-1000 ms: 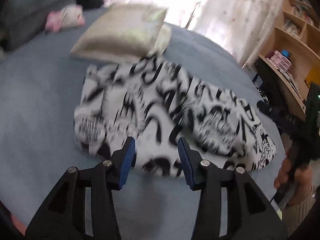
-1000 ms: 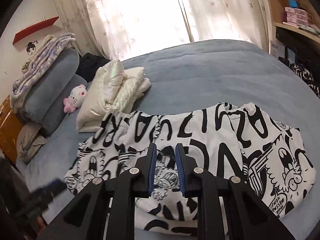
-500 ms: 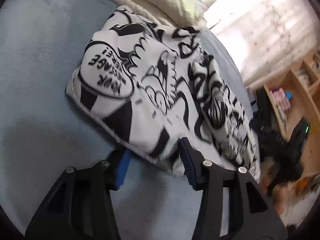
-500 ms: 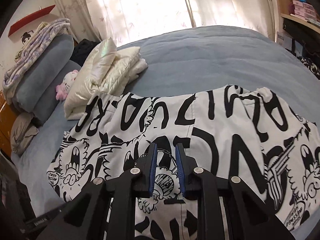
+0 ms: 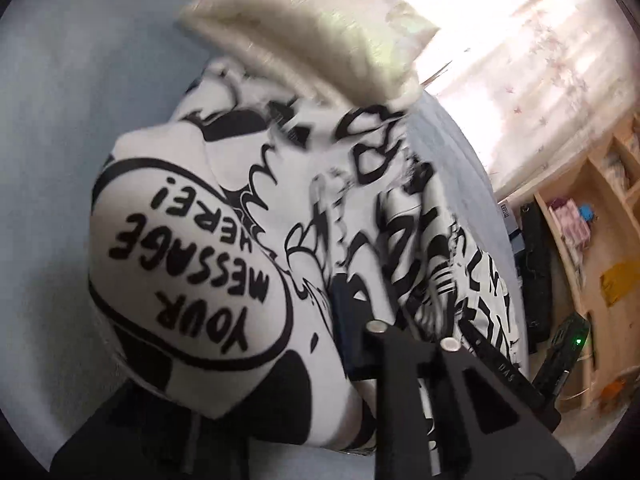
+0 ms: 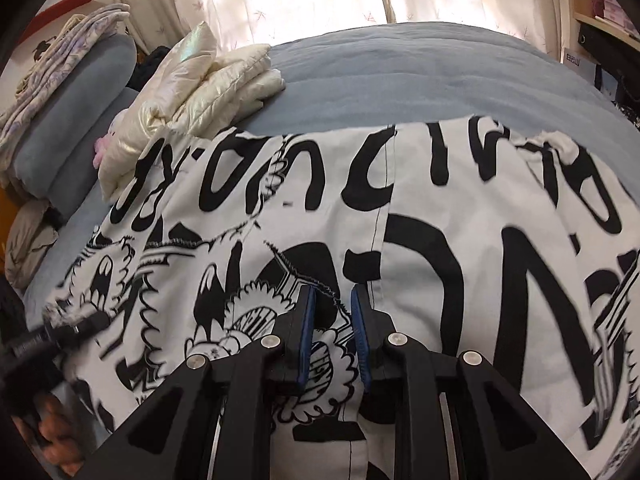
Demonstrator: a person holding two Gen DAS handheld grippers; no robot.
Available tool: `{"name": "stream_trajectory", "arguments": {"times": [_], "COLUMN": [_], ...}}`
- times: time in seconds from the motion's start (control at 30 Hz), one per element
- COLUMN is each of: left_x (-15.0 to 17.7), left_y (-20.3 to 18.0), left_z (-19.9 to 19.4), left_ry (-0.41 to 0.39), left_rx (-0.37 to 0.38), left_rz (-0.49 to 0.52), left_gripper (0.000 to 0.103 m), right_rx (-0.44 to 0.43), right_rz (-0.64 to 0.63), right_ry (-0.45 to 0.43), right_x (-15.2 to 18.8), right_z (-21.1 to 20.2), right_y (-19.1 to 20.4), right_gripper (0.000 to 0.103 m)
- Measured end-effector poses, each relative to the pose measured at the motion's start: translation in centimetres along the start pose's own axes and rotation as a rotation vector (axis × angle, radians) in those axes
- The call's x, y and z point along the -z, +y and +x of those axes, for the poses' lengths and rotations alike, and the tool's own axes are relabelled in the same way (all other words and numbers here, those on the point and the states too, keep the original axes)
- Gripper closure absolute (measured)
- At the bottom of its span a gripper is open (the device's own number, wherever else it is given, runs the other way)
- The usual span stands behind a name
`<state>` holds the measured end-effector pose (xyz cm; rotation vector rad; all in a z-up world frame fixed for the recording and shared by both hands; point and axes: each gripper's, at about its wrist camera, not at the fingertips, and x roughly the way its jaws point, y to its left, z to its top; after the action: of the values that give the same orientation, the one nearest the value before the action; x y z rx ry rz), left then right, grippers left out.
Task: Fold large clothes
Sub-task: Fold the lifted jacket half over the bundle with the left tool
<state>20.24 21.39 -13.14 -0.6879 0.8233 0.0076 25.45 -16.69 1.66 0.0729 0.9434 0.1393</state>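
Closing the left gripper (image 5: 344,340) on the near corner of the printed garment (image 6: 440,240) spread across the bed (image 6: 400,68); cloth sits between its jaws. My right gripper (image 6: 332,336) pinches a fold mid-edge. Garment's long axis runs between them.

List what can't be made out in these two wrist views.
- Left wrist view: the left gripper has its jaws closing on the printed garment, but draped cloth hides one finger.
- Right wrist view: whether the right gripper pinches cloth; nothing visibly bunches between the narrow gap.
- Right wrist view: the plush toy, mostly behind the cream puffer jacket.
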Motion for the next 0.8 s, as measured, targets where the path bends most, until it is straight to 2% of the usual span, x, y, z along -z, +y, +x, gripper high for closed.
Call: {"name": "stream_trajectory", "arguments": {"times": [0.17,0.27,0.4,0.8], "left_x": [-0.1,0.0,0.6,3.7], "left_y": [-7.0,-11.2,-16.0,-26.0], "left_z": [-2.7,-3.8,-4.8,-3.6], "left_ry": [-0.144,-0.182,-0.202,-0.183], "left_rx": [-0.049,-0.051,-0.049,-0.064], "left_rz": [0.229,0.335,0.439,0.592], "left_gripper": [0.096,0.097,0.097,0.097], "right_rx": [-0.055,-0.078,-0.115,-0.215], "right_rz": [0.036,0.050,0.075,0.118], "right_ry": [-0.016,-0.022,-0.024,0.026], "right_x": [0.9,1.1,1.1,1.8], "right_z": [0.6,0.6,0.5,-0.7], "right_y": [-0.8,-1.1,-1.7,-2.7], "right_gripper": [0.083,0.083,0.083,0.083]}}
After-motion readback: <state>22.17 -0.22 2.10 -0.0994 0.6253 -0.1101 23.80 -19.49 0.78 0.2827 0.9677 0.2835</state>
